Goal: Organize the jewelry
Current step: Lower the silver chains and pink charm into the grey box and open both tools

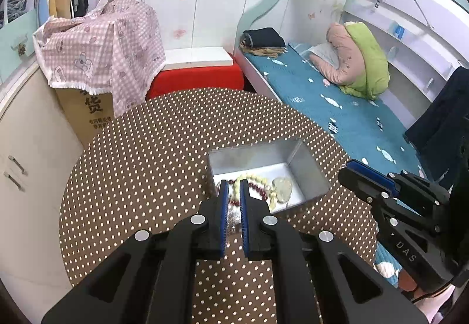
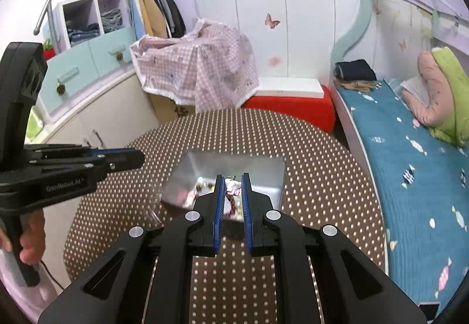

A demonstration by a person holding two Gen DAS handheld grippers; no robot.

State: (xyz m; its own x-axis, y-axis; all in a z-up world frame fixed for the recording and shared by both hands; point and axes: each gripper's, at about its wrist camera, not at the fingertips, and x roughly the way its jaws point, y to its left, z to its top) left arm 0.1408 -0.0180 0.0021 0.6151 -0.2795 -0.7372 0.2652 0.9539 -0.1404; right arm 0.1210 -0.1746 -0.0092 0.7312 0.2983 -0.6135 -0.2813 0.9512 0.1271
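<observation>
Jewelry (image 1: 263, 192) lies inside the open metal tin (image 1: 310, 165) on the dotted table (image 1: 140, 165). My left claw (image 1: 234, 186) and right claw (image 2: 233, 180) hover clenched, empty; I should lift straight, avoiding the rim.

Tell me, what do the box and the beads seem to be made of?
Box: probably metal, matte silver; its walls show a soft grey sheen and blurry reflections. Beads: glossy dark red and pale yellow-green rounds; glass, stone or plastic, I cannot tell which.

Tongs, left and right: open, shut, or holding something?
Left tongs: shut, empty, above the silver metal box.
Right tongs: shut, nothing gripped.
</observation>
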